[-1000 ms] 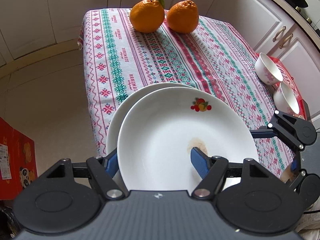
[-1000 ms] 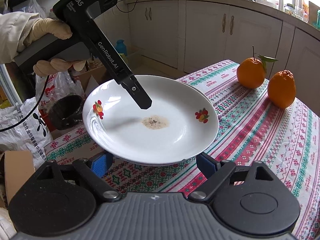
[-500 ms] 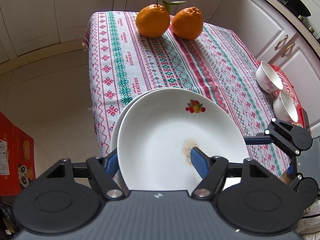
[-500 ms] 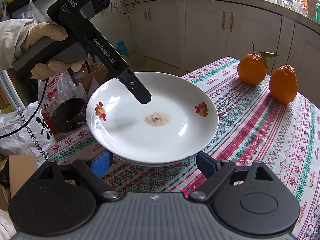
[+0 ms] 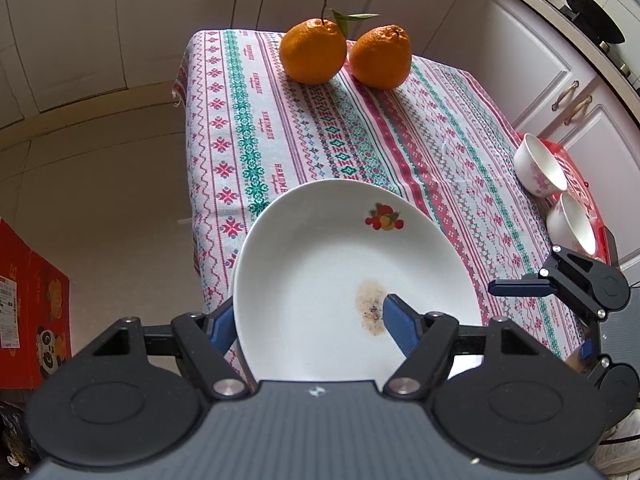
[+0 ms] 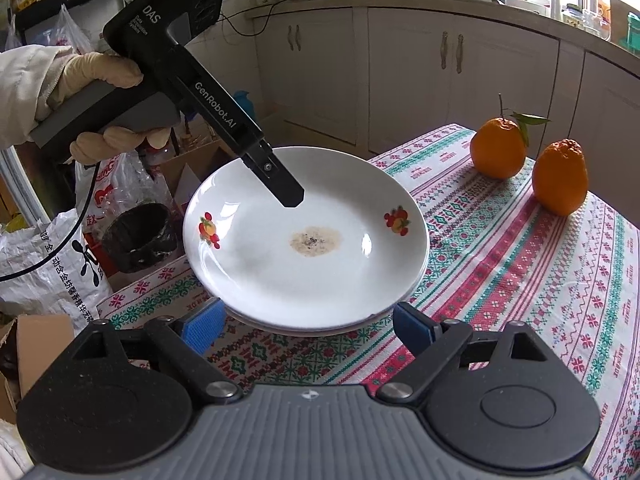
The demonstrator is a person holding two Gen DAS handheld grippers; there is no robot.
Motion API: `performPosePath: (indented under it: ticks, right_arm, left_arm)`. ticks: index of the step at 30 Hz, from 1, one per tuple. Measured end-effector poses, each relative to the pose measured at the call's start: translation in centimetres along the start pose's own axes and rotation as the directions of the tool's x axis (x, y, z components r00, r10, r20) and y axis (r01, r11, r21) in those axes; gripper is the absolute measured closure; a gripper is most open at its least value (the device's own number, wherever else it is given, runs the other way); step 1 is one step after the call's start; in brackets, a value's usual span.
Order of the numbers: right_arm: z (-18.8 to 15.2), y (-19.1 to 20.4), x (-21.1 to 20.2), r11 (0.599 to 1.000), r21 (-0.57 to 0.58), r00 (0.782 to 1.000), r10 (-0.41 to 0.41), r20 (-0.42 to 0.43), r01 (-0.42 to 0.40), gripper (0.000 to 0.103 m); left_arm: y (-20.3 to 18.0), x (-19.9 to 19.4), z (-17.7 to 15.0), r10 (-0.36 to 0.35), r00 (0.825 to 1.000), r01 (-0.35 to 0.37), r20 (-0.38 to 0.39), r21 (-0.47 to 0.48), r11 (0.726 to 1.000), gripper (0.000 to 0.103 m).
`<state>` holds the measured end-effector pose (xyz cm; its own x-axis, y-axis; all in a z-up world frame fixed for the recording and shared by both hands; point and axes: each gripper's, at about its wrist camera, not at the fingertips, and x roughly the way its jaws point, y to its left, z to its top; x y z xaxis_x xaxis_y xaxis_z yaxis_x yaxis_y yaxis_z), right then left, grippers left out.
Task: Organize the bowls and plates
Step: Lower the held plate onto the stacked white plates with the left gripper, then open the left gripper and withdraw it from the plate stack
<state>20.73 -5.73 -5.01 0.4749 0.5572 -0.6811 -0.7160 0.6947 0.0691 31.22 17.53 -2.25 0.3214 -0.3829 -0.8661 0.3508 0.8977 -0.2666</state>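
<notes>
On the patterned tablecloth (image 6: 500, 264), the top plate (image 6: 280, 264) now sits squarely on the plate beneath, stacking nearly done. Left gripper (image 5: 308, 322) is opening, rim between its fingers. Right gripper (image 6: 308, 326), at six o'clock, gapes empty.

"GenRobot.AI", "DAS" on left gripper (image 6: 290, 196)

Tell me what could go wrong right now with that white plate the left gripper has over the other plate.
1. The left gripper has one finger inside the top plate and its jaws are opening, so the plate could drop unevenly and clack onto the plate underneath.
2. The stack overhangs the table corner; a nudge might tip it off.
3. The brown residue would get trapped if more dishes are stacked on top.
</notes>
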Motion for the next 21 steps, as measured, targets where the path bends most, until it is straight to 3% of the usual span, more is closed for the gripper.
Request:
performPosePath:
  ticks: [9,21]
  right_arm:
    - [-0.3,0.0,-0.6,1.0,0.009,1.0,-0.016,0.005,0.016,0.009]
    - [-0.6,0.3,-1.9,0.998,0.002,0.998,-0.059,0.024,0.059,0.0]
  left_arm:
    - [0.0,-0.2,0.0,0.009,1.0,-0.009,0.007,0.002,1.0,0.028]
    - [-0.3,-0.5,-0.3,0.059,0.998,-0.06,0.029,0.036,0.998,0.024]
